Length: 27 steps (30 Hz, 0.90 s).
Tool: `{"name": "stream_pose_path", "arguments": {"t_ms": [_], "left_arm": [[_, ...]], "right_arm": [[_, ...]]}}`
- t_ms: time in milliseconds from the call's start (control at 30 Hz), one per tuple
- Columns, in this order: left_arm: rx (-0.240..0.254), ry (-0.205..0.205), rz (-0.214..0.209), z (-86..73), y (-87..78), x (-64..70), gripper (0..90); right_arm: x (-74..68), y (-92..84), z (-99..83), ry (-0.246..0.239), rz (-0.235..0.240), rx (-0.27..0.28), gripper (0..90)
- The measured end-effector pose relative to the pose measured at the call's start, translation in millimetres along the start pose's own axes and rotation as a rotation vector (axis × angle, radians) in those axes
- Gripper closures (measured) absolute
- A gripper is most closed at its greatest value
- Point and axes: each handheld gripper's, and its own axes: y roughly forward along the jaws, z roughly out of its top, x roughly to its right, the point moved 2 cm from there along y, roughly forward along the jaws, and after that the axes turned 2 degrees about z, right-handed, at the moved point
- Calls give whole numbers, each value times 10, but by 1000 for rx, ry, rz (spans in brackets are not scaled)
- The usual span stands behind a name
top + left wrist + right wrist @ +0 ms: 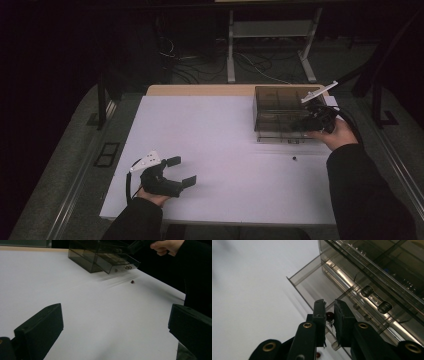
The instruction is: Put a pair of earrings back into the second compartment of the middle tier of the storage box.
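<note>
— Bead (pixel 329 314), dark red and small: where is it seen?
— It is pinched between the nearly closed jaws of the right gripper (pixel 329 312), just above the pulled-out drawer (pixel 312 287) of the smoky plastic box (pixel 285 112).
— And the left gripper (pixel 181 171)?
— It is held low over the white table (pixel 225 150), jaws wide apart, nothing between them. Another bead (pixel 294 159) is seen lying near the box.

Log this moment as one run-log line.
right gripper: shut on small dark red bead, above open smoky clear plastic drawer | left gripper: open, empty | second bead: on white table
</note>
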Motion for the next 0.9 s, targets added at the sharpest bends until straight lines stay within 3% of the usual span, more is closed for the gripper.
{"name": "stream_pose_path", "arguments": {"t_ms": [333,400,700,900], "left_arm": [[-4,2,-5,0,7,8,0],[-4,1,-5,0,6,6,0],[-6,2,-3,-2,9,9,0],[-6,2,-1,-2,9,6,0]], "right_arm": [[120,206,-19,15,-27,-13,779],[114,214,-48,22,-26,-4,737],[19,51,-163,23,-35,43,656],[-120,-95,-219,5,-40,76,547]]}}
